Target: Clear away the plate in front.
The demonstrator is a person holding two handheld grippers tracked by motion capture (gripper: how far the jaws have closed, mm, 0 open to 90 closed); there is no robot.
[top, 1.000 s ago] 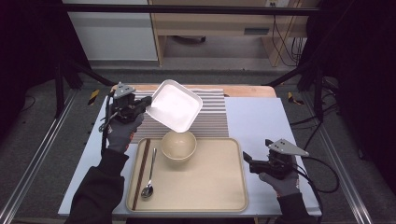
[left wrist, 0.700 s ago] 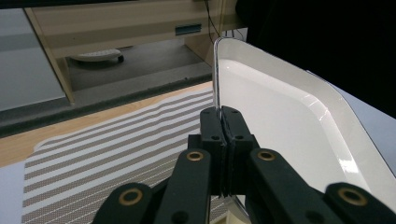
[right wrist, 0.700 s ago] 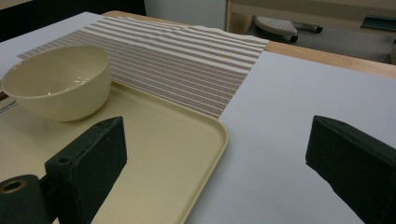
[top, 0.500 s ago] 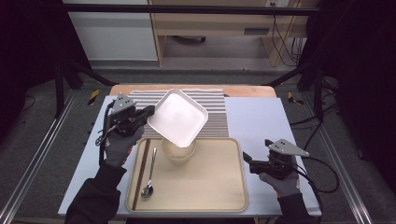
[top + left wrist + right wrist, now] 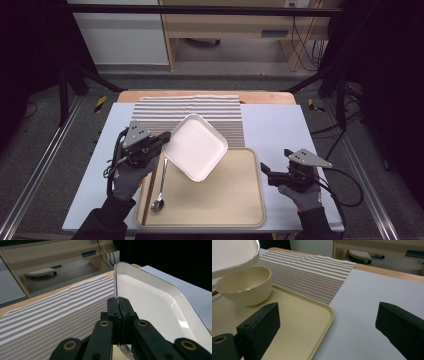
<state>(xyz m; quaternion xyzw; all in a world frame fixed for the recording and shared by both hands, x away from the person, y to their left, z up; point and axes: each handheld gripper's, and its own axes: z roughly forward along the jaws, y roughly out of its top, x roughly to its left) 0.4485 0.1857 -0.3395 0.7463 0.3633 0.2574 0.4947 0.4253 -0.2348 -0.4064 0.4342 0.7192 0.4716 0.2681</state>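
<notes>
Plate (image 5: 196,147) hangs tilted over the tray's (image 5: 235,210) far left corner, rim pinched in the left gripper (image 5: 161,141), while the right gripper (image 5: 265,172) gapes wide by the tray's right edge.

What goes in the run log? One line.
left gripper: shut on white plate rim | plate: above bowl, tray | right gripper: open

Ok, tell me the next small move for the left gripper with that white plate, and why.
Probably carry the white square plate a little further across the tray, clear of the bowl, then lower it. The left gripper is shut on the plate's rim, the plate hangs tilted right over the bowl, and the tray's right half is bare.
</notes>
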